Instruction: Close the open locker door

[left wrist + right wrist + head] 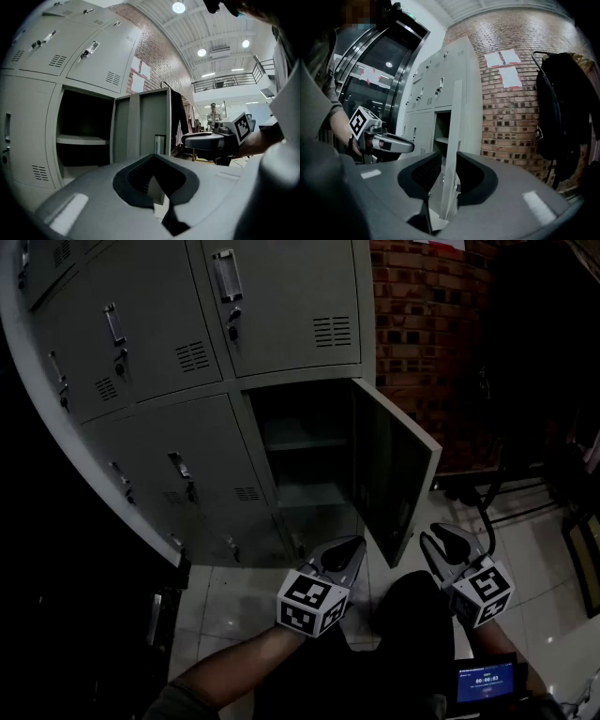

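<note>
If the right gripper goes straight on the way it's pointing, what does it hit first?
Most likely the free edge of the open grey metal locker door, which shows edge-on between the open jaws of the right gripper; depth is unclear.

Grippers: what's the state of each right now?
Left gripper: open, empty.
Right gripper: open, empty; grey metal locker door stands edge-on beyond its jaws.

Smooth, matt grey painted metal on the locker door (398,474); rough red brick wall (422,334) upper right; glossy floor tiles (534,568).
</note>
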`<move>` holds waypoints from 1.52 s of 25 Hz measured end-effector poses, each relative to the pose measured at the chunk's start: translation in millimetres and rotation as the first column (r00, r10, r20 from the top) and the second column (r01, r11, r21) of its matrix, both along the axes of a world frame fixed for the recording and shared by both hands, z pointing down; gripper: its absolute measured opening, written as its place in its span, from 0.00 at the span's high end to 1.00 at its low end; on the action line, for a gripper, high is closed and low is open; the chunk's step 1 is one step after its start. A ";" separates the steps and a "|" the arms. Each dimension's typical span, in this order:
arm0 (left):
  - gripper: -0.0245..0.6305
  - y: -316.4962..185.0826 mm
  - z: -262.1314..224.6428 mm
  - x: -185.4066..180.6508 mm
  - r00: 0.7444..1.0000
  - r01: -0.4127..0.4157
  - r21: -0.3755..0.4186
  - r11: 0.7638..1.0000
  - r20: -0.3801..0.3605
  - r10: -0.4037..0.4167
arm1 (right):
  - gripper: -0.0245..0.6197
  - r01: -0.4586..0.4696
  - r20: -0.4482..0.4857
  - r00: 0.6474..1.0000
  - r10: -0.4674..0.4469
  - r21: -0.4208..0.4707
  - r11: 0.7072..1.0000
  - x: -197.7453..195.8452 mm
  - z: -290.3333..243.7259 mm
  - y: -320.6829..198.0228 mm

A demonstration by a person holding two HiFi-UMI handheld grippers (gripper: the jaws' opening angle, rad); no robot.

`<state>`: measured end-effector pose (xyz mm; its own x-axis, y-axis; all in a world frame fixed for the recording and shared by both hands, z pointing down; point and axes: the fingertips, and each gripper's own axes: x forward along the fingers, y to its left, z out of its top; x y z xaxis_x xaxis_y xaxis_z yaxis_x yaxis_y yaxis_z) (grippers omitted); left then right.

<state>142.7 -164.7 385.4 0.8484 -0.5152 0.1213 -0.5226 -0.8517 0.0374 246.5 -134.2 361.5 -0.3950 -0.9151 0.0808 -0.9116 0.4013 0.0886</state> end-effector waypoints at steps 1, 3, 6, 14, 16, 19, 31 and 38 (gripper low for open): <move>0.96 -3.1 0.6 4.0 1.000 -0.006 0.005 1.000 0.000 0.006 | 0.81 0.011 -0.003 1.000 -0.011 0.007 1.000 -2.6 0.1 -5.6; 0.96 -9.0 1.0 12.2 1.000 -0.020 0.017 1.000 -0.002 0.020 | 0.79 0.029 -0.009 1.000 -0.028 0.017 0.999 -6.9 0.8 -15.7; 0.96 -16.5 -1.7 24.7 0.999 -0.041 0.047 0.998 -0.013 0.042 | 0.77 0.038 -0.028 0.999 -0.038 0.017 0.999 -8.9 4.2 -27.3; 0.96 -43.3 2.9 50.6 0.996 -0.047 0.079 0.996 0.082 0.041 | 0.67 0.133 -0.077 0.988 -0.134 -0.026 0.991 -18.6 8.8 -57.4; 0.96 -49.1 4.3 51.5 0.994 -0.049 0.091 0.995 0.105 0.040 | 0.67 0.150 -0.077 0.985 -0.152 -0.038 0.988 -23.1 13.2 -60.1; 0.96 -53.1 5.9 49.6 0.993 -0.075 0.065 0.995 0.097 0.069 | 0.70 0.159 -0.063 0.985 -0.160 -0.032 0.987 -28.6 15.8 -62.3; 0.96 -80.0 13.0 -12.0 0.992 0.026 0.035 0.999 0.121 -0.030 | 0.69 0.208 -0.015 0.978 -0.208 -0.004 0.978 -79.1 13.3 -58.7; 0.96 -89.1 10.2 -60.7 0.993 0.087 0.014 0.996 0.076 -0.087 | 0.70 0.263 -0.020 0.965 -0.263 -0.002 0.965 -130.7 11.9 -64.6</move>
<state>82.0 -253.8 395.6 0.7888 -0.5883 0.1782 -0.5957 -0.8031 -0.0139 115.8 -198.8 373.4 -0.6200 -0.7793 0.0907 -0.7721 0.6266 0.1062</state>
